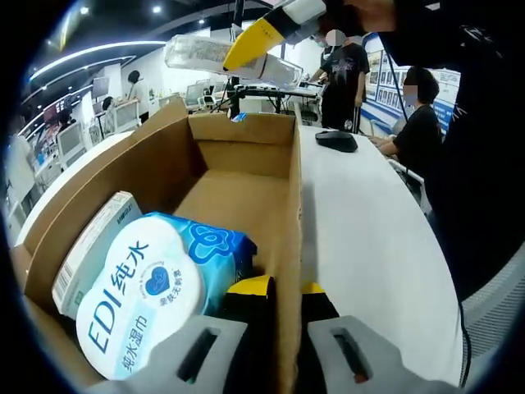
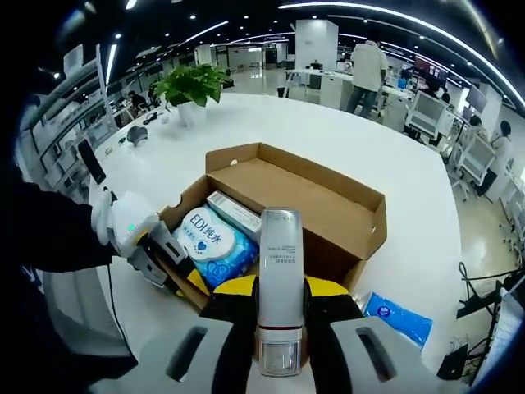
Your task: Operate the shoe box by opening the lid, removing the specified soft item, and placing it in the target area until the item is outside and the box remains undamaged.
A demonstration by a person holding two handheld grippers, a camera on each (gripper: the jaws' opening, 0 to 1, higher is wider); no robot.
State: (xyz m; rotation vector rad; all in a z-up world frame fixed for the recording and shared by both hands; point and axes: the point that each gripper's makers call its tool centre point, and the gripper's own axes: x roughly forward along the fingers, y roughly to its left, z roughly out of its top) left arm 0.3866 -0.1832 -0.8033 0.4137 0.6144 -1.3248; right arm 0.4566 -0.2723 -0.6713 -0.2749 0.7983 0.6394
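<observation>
Your right gripper is clamping a white and silver tube between its yellow-tipped jaws, holding it lengthwise above the open cardboard box. That same tube is showing high in the left gripper view, pinched in the right gripper's yellow jaw tip over the far end of the box.

Your left gripper is gripping the box's side wall, one jaw sitting inside the box and the other outside on the white table, with the cardboard pressed between them. In the right gripper view you are seeing this left gripper at the box's near left wall, with your sleeve behind it.

Inside the box, a soft blue and white wet-wipes pack is lying against the near end, and a flat white carton is leaning just beside it along the far wall. From above, the wipes pack and the carton are lying side by side in the left part of the box. A blue packet is resting on the table outside the box, to its right. A potted plant is standing further back on the table, and a black mouse is lying beyond the box.
</observation>
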